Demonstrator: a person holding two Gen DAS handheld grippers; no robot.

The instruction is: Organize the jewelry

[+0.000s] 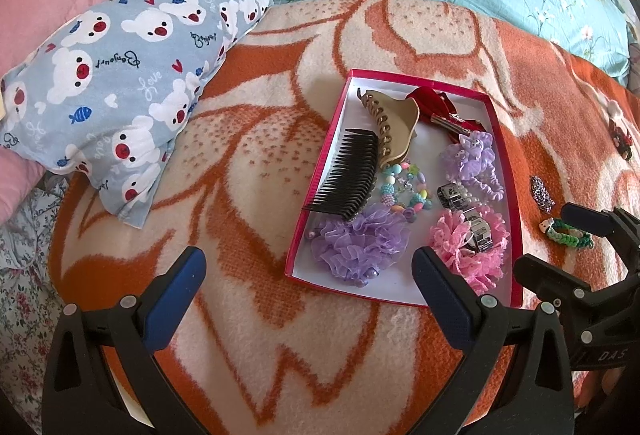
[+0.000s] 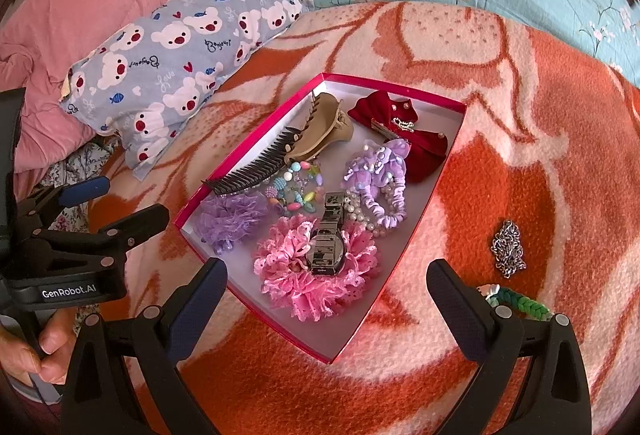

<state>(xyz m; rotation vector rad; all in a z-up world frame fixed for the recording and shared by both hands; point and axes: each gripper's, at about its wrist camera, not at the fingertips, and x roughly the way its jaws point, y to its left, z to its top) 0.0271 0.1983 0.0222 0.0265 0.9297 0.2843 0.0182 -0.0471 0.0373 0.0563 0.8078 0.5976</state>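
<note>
Red-rimmed box (image 2: 436,171) mostly filled — silver chain (image 2: 509,249), green braided bracelet (image 2: 520,305) remain on blanket to its right; left gripper (image 1: 308,277), right gripper (image 2: 326,291) both spread, empty.

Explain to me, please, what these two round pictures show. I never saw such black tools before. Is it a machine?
It is no machine: a person holds one pair of tongs in each hand, and each pair carries a wide-angle camera that looks along its fingers. One picture comes from the left tongs, the other from the right tongs. Both are open and hold nothing.

On the orange blanket lies a red box with a black comb, a beige hair claw, a watch, beads and frilly hair ties. Outside the box lie a silver chain and a green braided bracelet. A bear-print pillow lies to the left.
</note>
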